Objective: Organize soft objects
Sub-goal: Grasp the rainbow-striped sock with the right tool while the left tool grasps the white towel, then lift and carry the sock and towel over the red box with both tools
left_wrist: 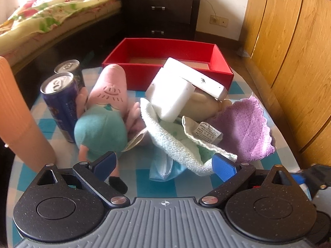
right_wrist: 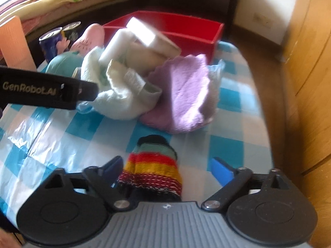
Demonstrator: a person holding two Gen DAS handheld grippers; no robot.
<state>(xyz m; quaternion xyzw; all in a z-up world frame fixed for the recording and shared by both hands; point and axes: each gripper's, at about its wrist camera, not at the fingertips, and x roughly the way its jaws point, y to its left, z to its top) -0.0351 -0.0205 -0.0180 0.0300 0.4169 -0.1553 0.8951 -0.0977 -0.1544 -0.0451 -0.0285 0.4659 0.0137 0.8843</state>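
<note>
A heap of soft things lies on the checked tablecloth before a red box (left_wrist: 178, 72). It holds a pink and teal plush toy (left_wrist: 103, 119), a pale green towel (left_wrist: 178, 142), white sponges (left_wrist: 171, 95), a purple cloth (left_wrist: 246, 130) and a blue face mask (left_wrist: 163, 169). My left gripper (left_wrist: 163, 166) is open, its fingers either side of the towel's near end and the mask. My right gripper (right_wrist: 167, 168) is open around a striped sock (right_wrist: 153, 165) lying on the table. The red box (right_wrist: 186, 31) and purple cloth (right_wrist: 186, 95) show beyond it.
Two drink cans (left_wrist: 60, 101) stand left of the plush. An orange ribbed cylinder (left_wrist: 16, 119) stands at the near left. A bed, a dark drawer chest (left_wrist: 161, 12) and wooden wardrobe doors (left_wrist: 289, 41) surround the table. The left gripper's body (right_wrist: 47, 91) crosses the right view.
</note>
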